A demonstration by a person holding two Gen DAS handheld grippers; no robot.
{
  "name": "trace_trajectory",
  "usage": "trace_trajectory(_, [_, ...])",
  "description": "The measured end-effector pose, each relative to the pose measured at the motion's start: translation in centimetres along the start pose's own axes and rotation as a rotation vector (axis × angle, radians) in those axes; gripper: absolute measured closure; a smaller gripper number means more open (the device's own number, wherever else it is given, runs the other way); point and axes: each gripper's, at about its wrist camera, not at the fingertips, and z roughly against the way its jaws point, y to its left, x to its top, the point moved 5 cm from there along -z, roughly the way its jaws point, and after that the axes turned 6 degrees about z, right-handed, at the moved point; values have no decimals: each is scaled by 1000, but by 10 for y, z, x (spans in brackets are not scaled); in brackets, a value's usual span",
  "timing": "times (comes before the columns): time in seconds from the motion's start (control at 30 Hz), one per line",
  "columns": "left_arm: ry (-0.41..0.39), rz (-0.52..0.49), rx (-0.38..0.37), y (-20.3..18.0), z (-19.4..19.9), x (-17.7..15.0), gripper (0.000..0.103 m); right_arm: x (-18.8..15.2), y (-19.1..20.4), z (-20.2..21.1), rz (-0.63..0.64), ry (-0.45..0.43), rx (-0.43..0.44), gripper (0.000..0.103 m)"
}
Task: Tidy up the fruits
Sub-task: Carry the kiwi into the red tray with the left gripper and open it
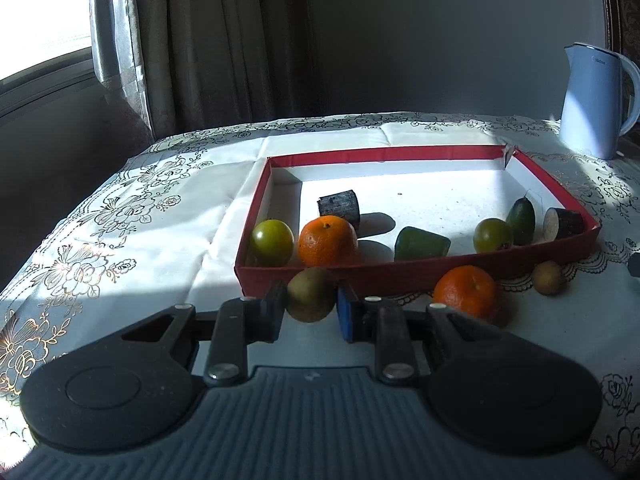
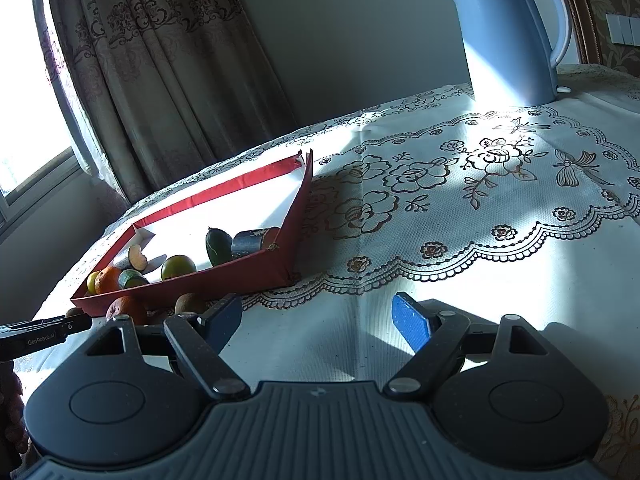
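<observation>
Left gripper (image 1: 310, 312) is clenched on a small brownish-green fruit (image 1: 311, 294) that sits on the bench (image 1: 160, 240) just outside the near wall of the red tray (image 1: 400, 276). Round, firm and light, the fruit is probably smooth enough to slip, so a hold across its widest part, as here, looks best. Right gripper (image 2: 318, 320) is released with nothing between its pads, over bare cloth.

Only the left view shows the grasp and the loose orange (image 1: 466, 292) nearby; the right view shows the kettle (image 2: 508, 36) whole.
</observation>
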Motion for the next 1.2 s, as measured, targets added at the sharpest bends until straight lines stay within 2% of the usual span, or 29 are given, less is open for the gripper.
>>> trace_trajectory(0.2, [-61,-38,5,-26,2,28,78,0,0,0,-4,-1,2,21])
trace_trajectory(0.3, [-63,-48,17,-37,-9,38,78,0,0,0,-5,0,5,20])
trace_trajectory(0.6, [4,-19,6,-50,-57,46,78,0,0,0,-8,1,12,18])
trace_trajectory(0.9, [24,-6,14,-50,-76,43,78,1,0,0,-8,4,23,15])
trace_trajectory(0.93, [20,-8,19,-50,-76,43,77,1,0,0,-8,5,24,15])
trace_trajectory(1.0, [15,-10,28,-51,-77,43,67,1,0,-1,-8,5,25,14])
trace_trajectory(1.13, [11,-13,29,-51,-78,43,65,1,0,-1,-9,5,25,14])
trace_trajectory(1.2, [6,-12,31,-50,-77,44,60,1,0,-1,-9,5,25,14])
